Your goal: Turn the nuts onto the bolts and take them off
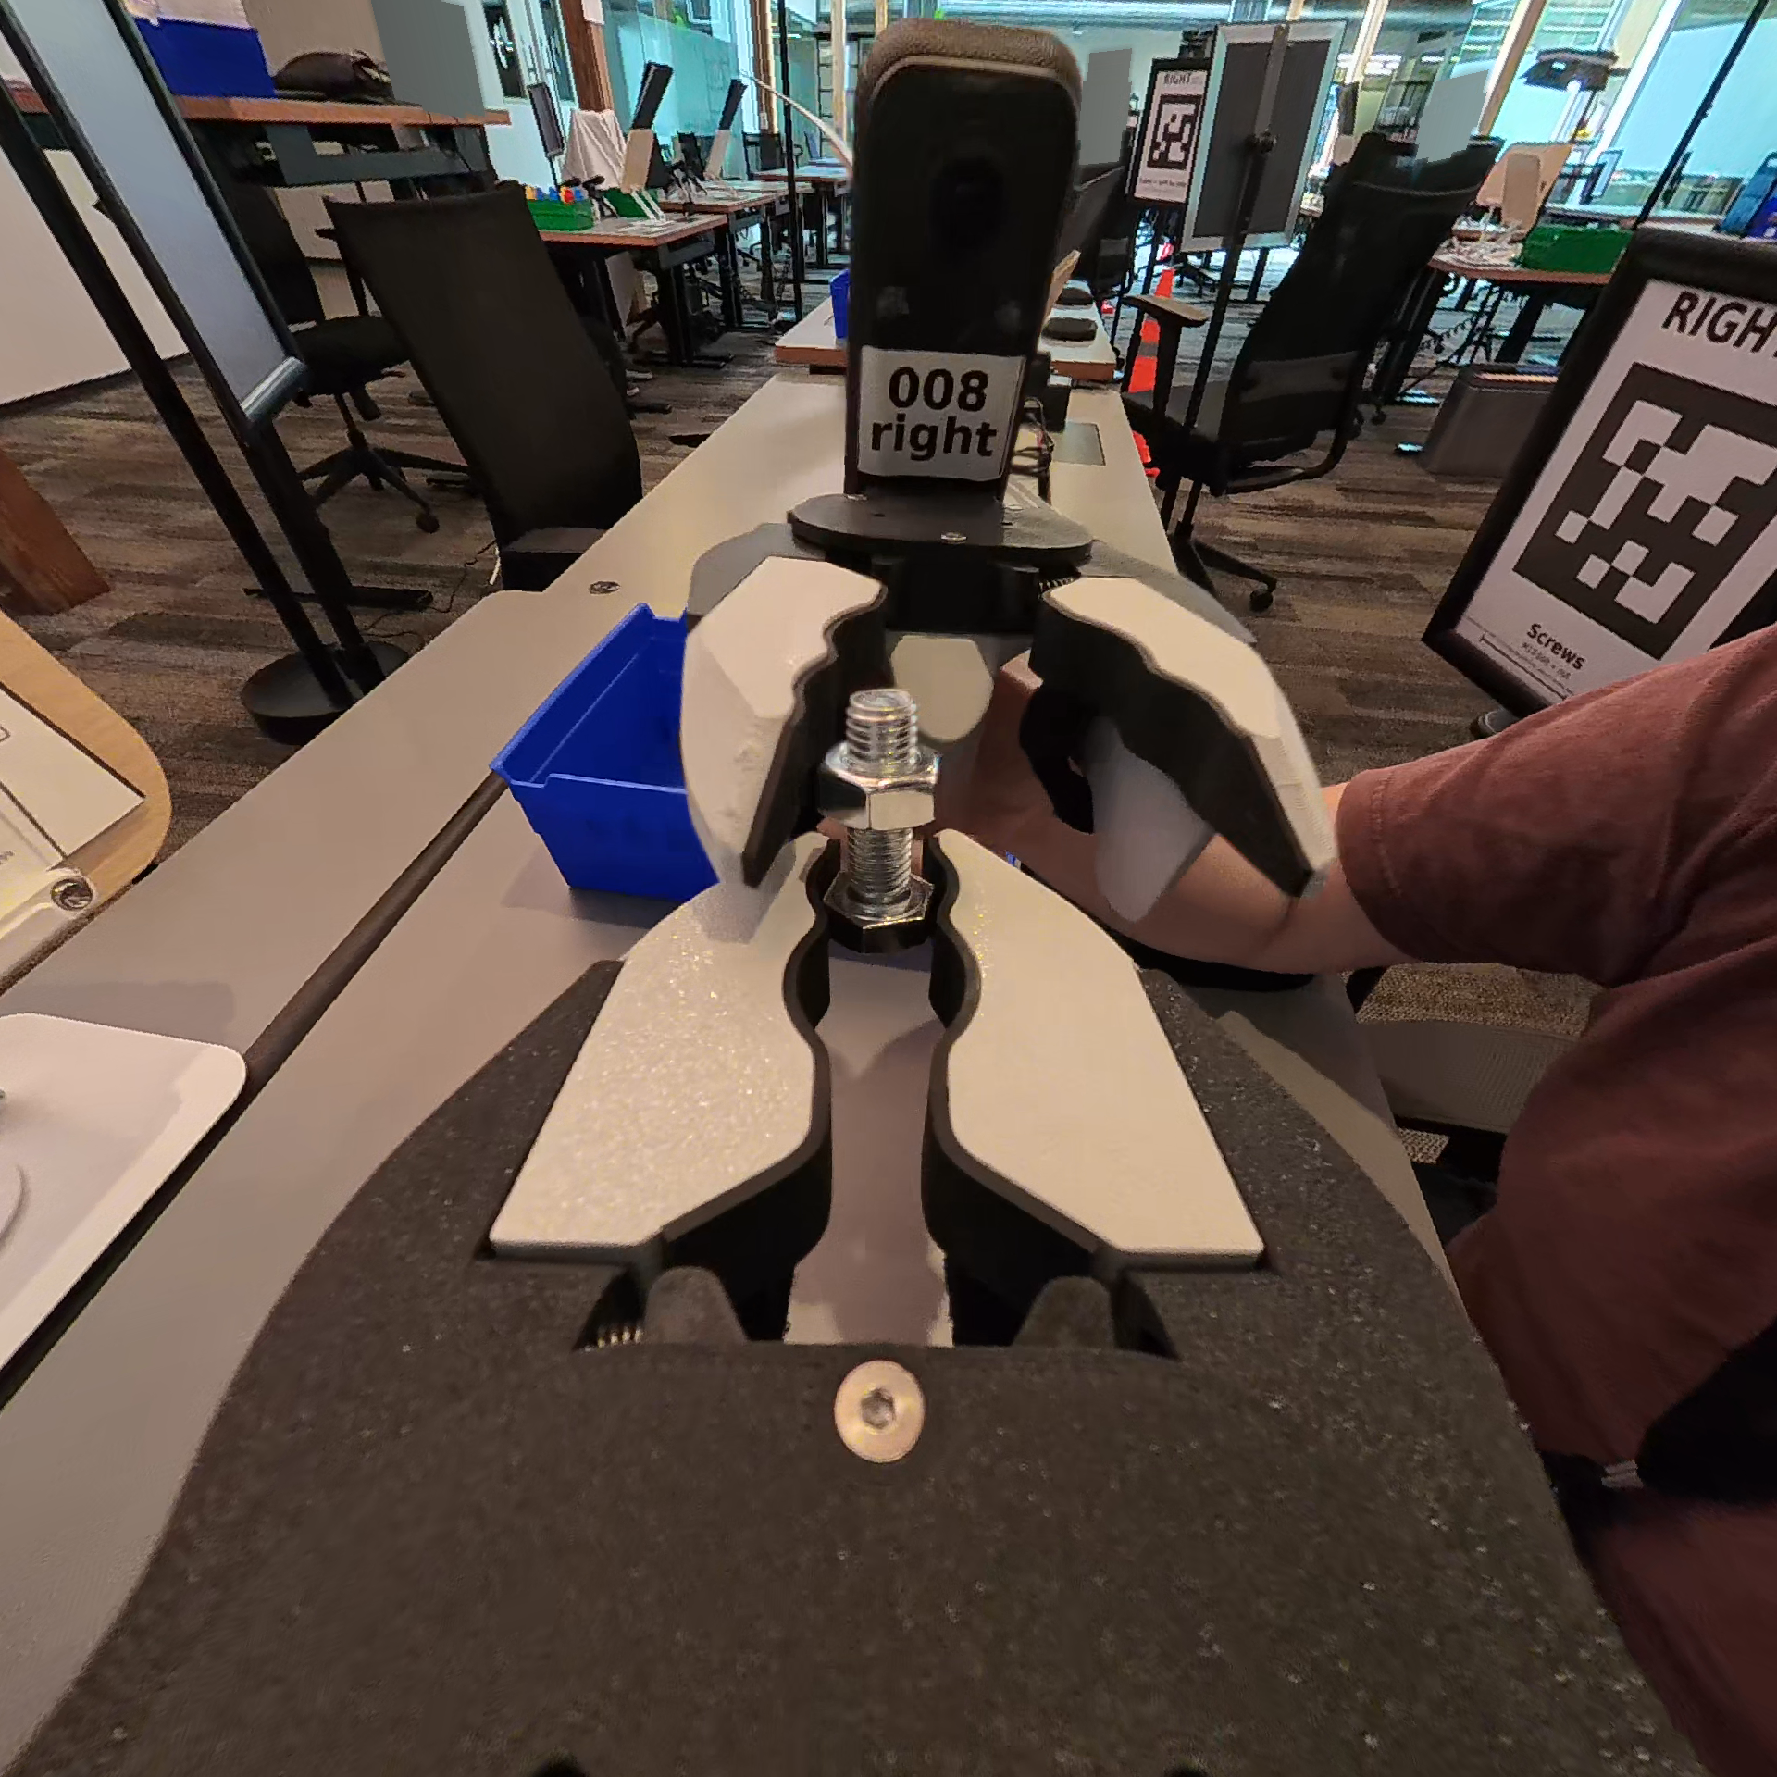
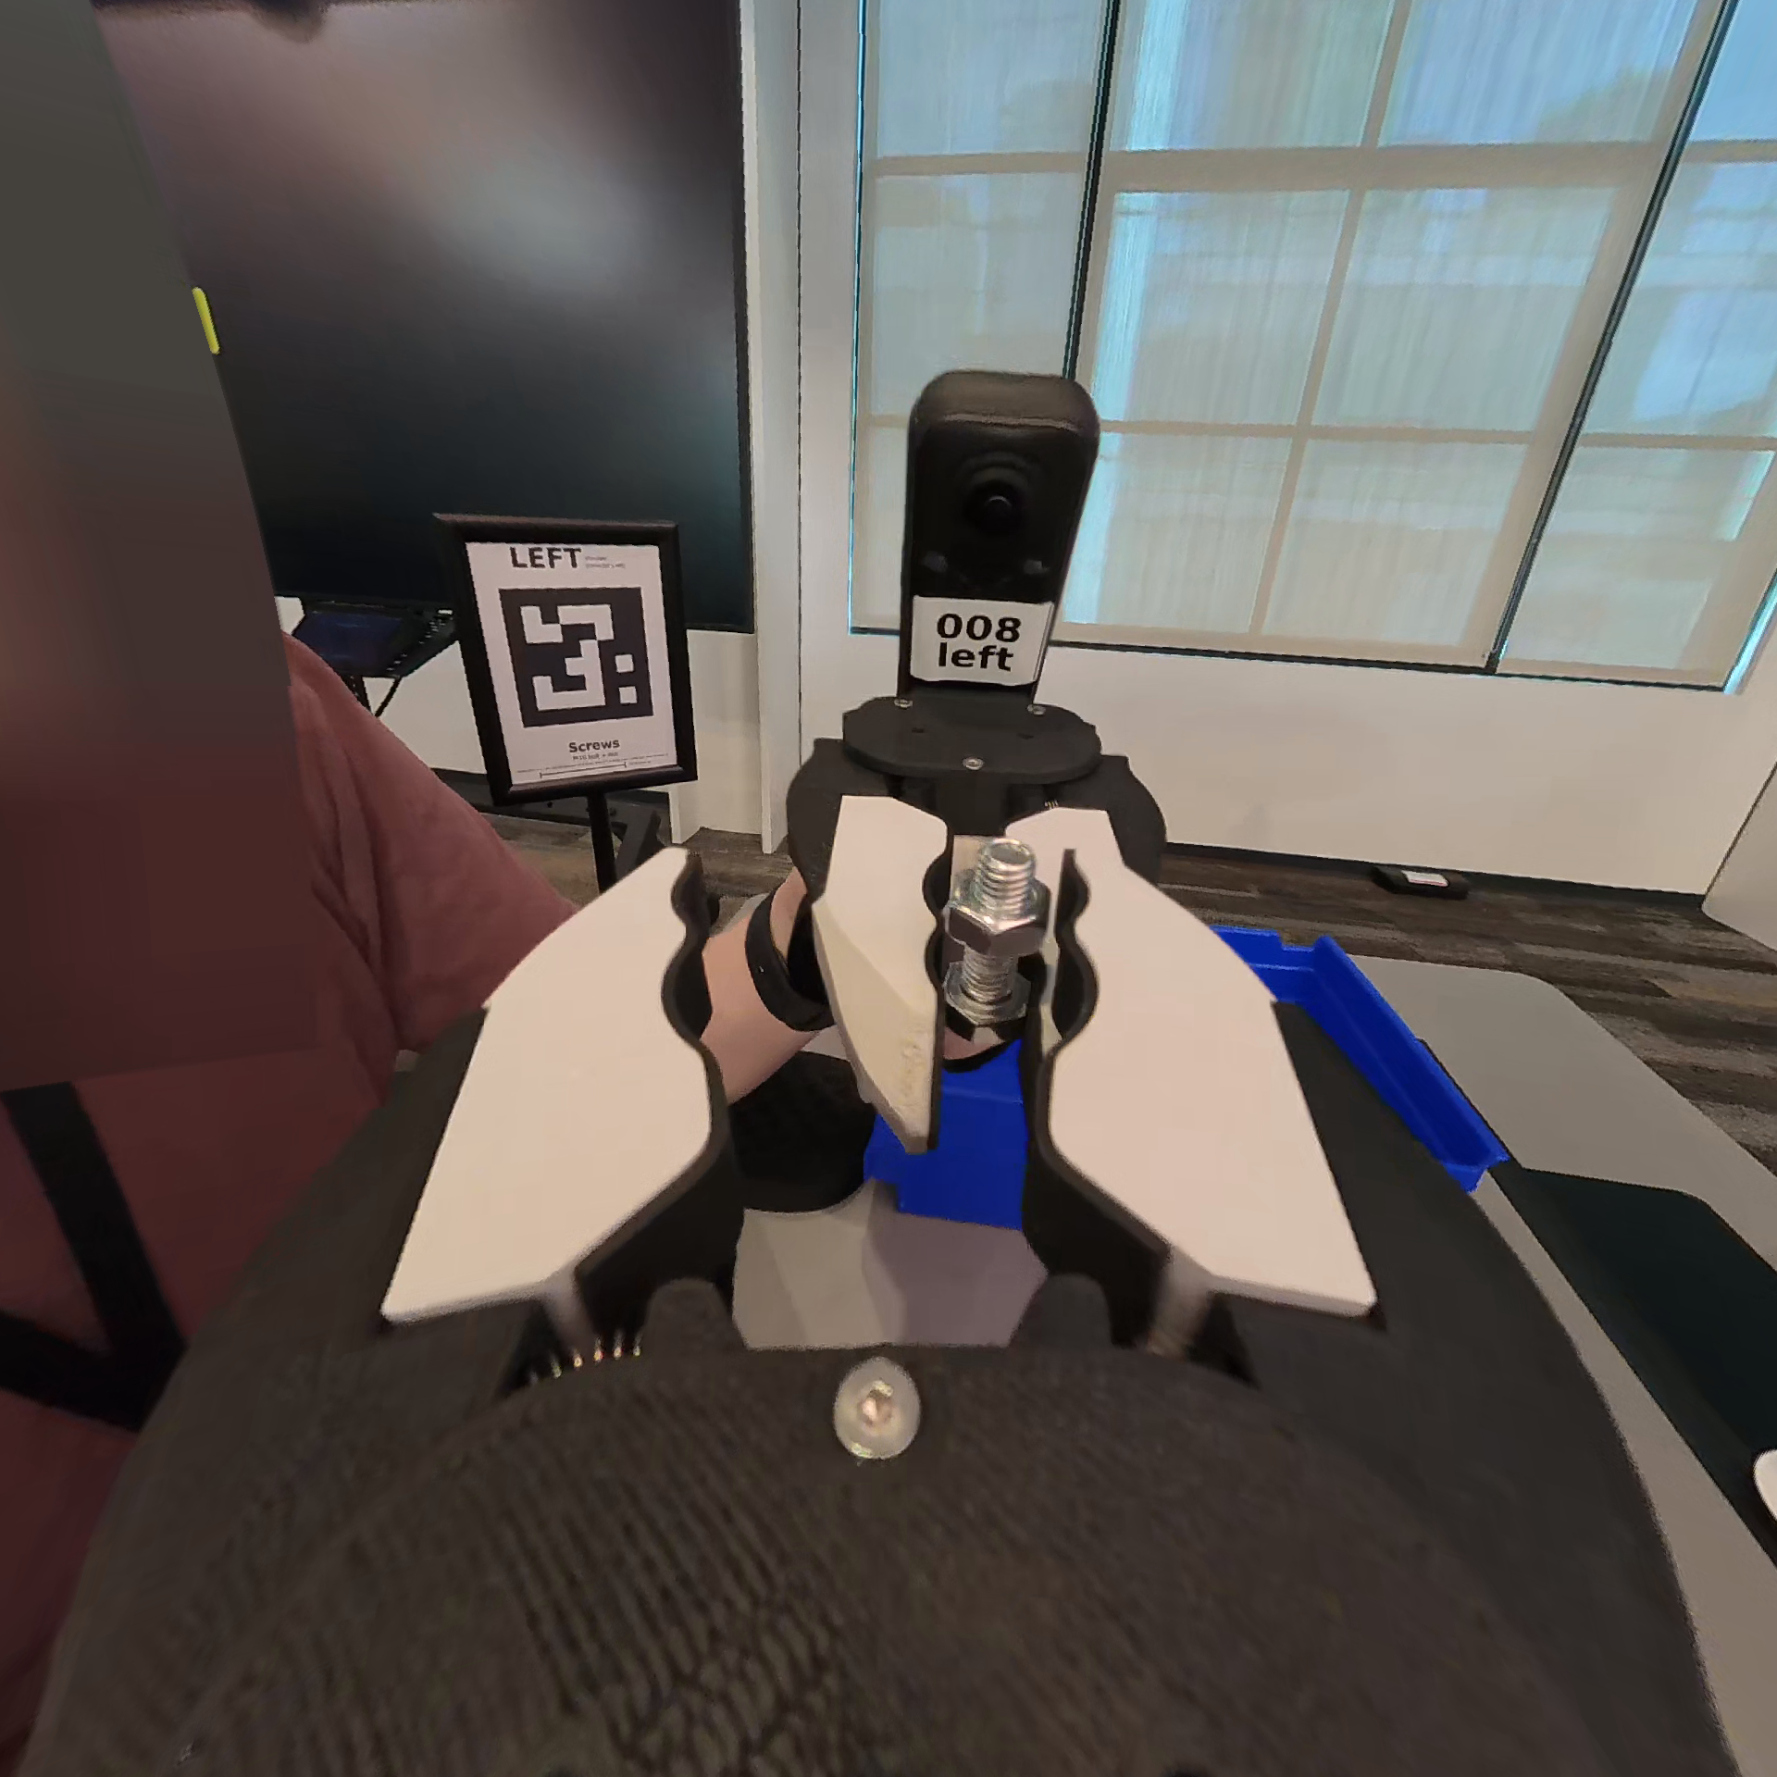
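A silver bolt (image 1: 877, 856) stands upright with its head pinched between the tips of my left gripper (image 1: 875, 894), which is shut on it. A silver hex nut (image 1: 877, 790) sits partway down the thread, with bare thread above and below it. My right gripper (image 1: 1029, 870) faces the left one and is open. One of its fingers (image 1: 760, 731) lies right beside the nut and the other stands far off. In the right wrist view the bolt (image 2: 986, 971) and nut (image 2: 995, 921) sit close to the right finger of my right gripper (image 2: 880, 870). The left gripper (image 2: 971, 1010) holds the bolt from behind.
A blue bin (image 1: 596, 769) stands on the grey table (image 1: 385, 769) just beyond the grippers; it also shows in the right wrist view (image 2: 1346, 1048). A person's arm in a maroon sleeve (image 1: 1539, 865) reaches in from the right. Framed marker signs (image 1: 1635, 481) (image 2: 577, 654) stand on stands nearby. My right fingertips sit around 5 centimeters from my left ones.
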